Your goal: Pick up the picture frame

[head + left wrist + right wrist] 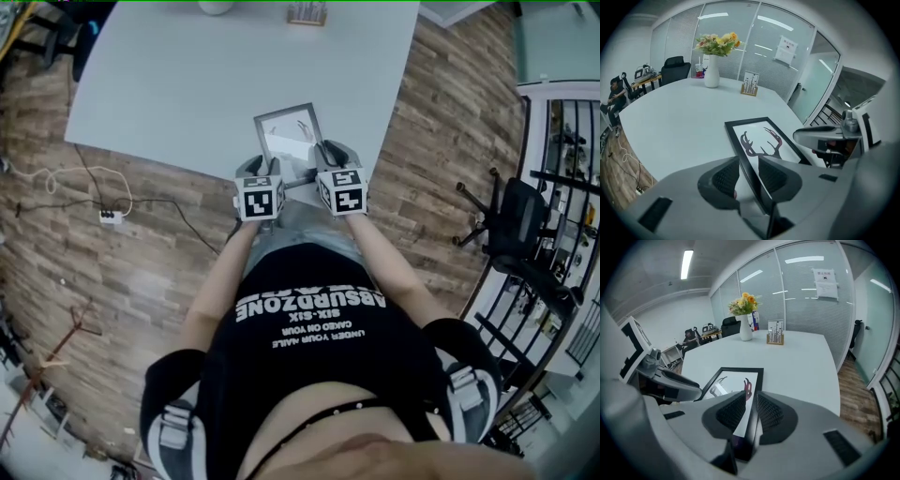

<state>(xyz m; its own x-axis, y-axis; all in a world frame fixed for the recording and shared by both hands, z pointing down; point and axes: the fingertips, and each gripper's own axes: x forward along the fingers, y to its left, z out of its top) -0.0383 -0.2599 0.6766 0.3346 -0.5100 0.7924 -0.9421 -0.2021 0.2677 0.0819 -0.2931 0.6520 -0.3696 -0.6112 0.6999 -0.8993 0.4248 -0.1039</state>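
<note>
A black picture frame (287, 133) with an antler print lies near the front edge of the white table (187, 84). My left gripper (264, 173) is shut on the frame's left side bar (740, 145), which runs between its ribbed pads. On the other side bar (757, 394) my right gripper (330, 159) is shut in the same way. In the left gripper view the frame (761, 140) stretches away from the jaws. Both grippers (749, 176) (751, 412) hold it at its near end, close to the table's edge.
A white vase of flowers (712, 65) and a small wooden stand (750, 85) sit at the table's far side. Cables and a power strip (111, 216) lie on the wood floor at the left. A black office chair (520, 234) stands at the right.
</note>
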